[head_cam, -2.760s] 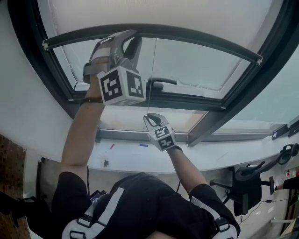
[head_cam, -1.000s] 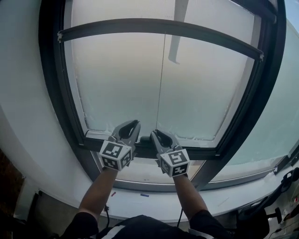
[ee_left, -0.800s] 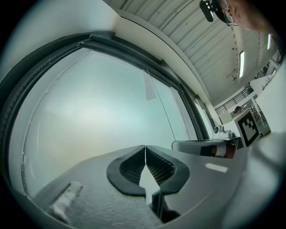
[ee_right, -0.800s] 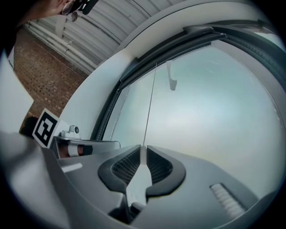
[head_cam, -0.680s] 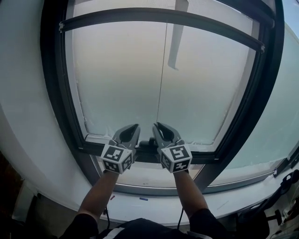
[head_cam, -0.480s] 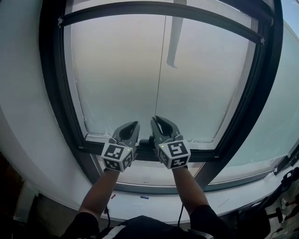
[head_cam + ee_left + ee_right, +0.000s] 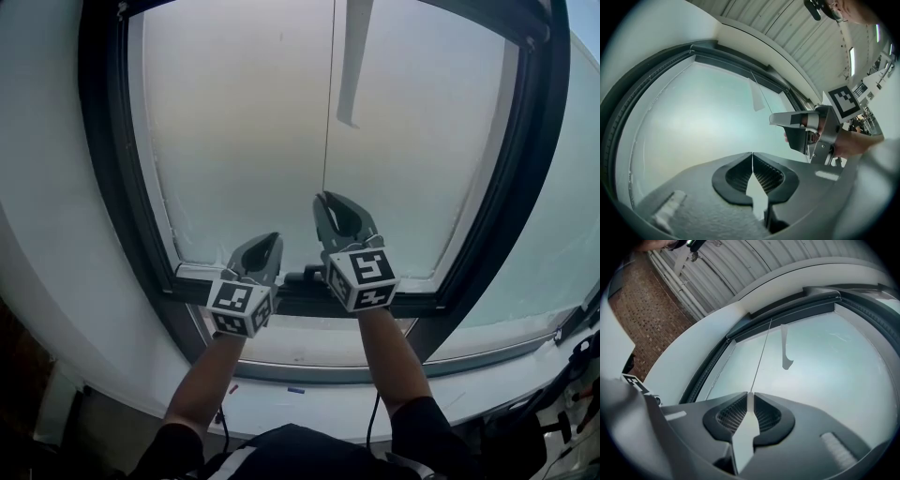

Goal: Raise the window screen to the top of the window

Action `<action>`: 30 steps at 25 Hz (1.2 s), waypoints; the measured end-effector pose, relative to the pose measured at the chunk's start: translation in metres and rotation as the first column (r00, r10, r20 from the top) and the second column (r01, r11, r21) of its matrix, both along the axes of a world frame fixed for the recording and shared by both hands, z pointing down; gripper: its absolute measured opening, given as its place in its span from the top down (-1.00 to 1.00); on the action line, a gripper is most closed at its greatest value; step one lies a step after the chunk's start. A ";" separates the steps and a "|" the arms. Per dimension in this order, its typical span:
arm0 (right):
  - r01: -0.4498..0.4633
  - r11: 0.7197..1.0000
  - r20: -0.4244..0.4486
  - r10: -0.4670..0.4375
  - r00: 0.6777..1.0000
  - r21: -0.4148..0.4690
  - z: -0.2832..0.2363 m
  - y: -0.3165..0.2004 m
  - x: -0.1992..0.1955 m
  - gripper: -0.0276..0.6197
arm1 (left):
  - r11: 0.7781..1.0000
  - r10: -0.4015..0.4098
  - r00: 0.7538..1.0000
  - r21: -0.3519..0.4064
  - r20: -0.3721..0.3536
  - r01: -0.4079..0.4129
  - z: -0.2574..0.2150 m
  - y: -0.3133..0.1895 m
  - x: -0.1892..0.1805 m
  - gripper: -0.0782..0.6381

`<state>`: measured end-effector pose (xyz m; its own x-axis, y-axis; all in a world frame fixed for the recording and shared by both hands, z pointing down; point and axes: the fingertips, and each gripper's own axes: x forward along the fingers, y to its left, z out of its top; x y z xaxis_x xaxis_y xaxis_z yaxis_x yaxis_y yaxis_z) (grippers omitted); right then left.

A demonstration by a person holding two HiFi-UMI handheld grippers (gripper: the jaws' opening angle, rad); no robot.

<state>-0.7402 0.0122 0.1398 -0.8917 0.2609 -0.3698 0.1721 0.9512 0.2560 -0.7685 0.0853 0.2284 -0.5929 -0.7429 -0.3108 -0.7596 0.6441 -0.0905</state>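
Note:
A thin pull cord (image 7: pixel 328 112) hangs down the frosted pane from the screen's dark bottom bar (image 7: pixel 506 17), which sits at the very top of the head view. My right gripper (image 7: pixel 323 196) is shut on the cord's lower end, held well up in front of the glass. In the right gripper view the cord (image 7: pixel 761 352) runs straight into the jaw tips of that gripper (image 7: pixel 751 393). My left gripper (image 7: pixel 274 237) is lower, just above the window's lower frame, shut with nothing between its jaws (image 7: pixel 752 153). The right gripper (image 7: pixel 774 119) shows beside it.
The dark window frame (image 7: pixel 103 187) surrounds the pane. A black window handle (image 7: pixel 305 278) sits on the lower frame between my hands. A pale strip (image 7: pixel 349 66) hangs behind the glass. A white sill (image 7: pixel 309 412) lies below, an office chair (image 7: pixel 525 441) at the lower right.
My right gripper has risen up the pane with the cord in it. The screen's bar has climbed from the upper part of the window to its top edge. The left gripper stayed low.

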 end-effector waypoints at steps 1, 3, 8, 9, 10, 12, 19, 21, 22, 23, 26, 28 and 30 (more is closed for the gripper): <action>-0.002 1.000 0.004 0.002 1.000 -0.002 -0.005 0.000 0.001 0.77 | 1.000 -0.005 1.000 -0.001 0.007 0.005 -0.001 0.001 0.000 0.76; -0.004 1.000 -0.001 0.004 1.000 0.016 -0.009 0.002 0.001 0.77 | 1.000 -0.015 1.000 -0.004 0.024 0.015 -0.003 0.005 0.001 0.76; -0.048 0.998 0.021 0.047 0.999 0.045 0.000 0.001 0.001 0.70 | 1.000 0.001 1.000 -0.007 -0.009 -0.001 0.001 0.008 0.008 0.76; -0.053 0.998 0.017 0.052 0.998 0.041 0.005 0.000 -0.001 0.58 | 1.000 0.001 1.000 -0.008 -0.016 -0.001 0.004 0.009 0.007 0.76; -0.055 0.998 0.009 0.055 0.998 0.031 0.011 0.000 -0.002 0.53 | 1.000 0.000 1.000 -0.010 -0.021 -0.001 0.007 0.010 0.006 0.76; -0.050 0.999 -0.017 0.050 0.999 0.001 0.027 -0.003 -0.005 0.53 | 1.000 0.002 1.000 -0.017 -0.024 -0.003 0.013 0.012 0.005 0.76; -0.070 0.990 -0.091 0.060 0.994 -0.122 0.095 -0.020 0.014 0.57 | 0.999 0.048 0.998 -0.001 -0.048 -0.048 0.046 0.022 0.010 0.76; -0.104 0.986 -0.105 0.091 0.990 -0.132 0.113 -0.026 0.023 0.63 | 0.998 0.065 0.996 0.005 -0.066 -0.065 0.058 0.023 0.013 0.76; -0.118 0.984 -0.107 0.104 0.989 -0.130 0.122 -0.027 0.028 0.66 | 0.997 0.076 0.994 0.007 -0.073 -0.076 0.063 0.024 0.017 0.76; -0.126 0.983 -0.113 0.112 0.987 -0.132 0.132 -0.027 0.033 0.67 | 0.996 0.092 0.993 0.009 -0.080 -0.091 0.068 0.024 0.021 0.76; -0.146 0.976 -0.155 0.121 0.980 -0.161 0.165 -0.024 0.059 0.71 | 0.988 0.153 0.983 0.011 -0.098 -0.153 0.091 0.029 0.040 0.76; -0.149 0.971 -0.179 0.116 0.977 -0.185 0.182 -0.020 0.082 0.76 | 0.982 0.189 0.975 0.002 -0.117 -0.190 0.114 0.038 0.051 0.77; -0.159 0.970 -0.193 0.123 0.973 -0.184 0.202 -0.022 0.104 0.82 | 0.977 0.212 0.967 -0.010 -0.138 -0.215 0.136 0.047 0.056 0.77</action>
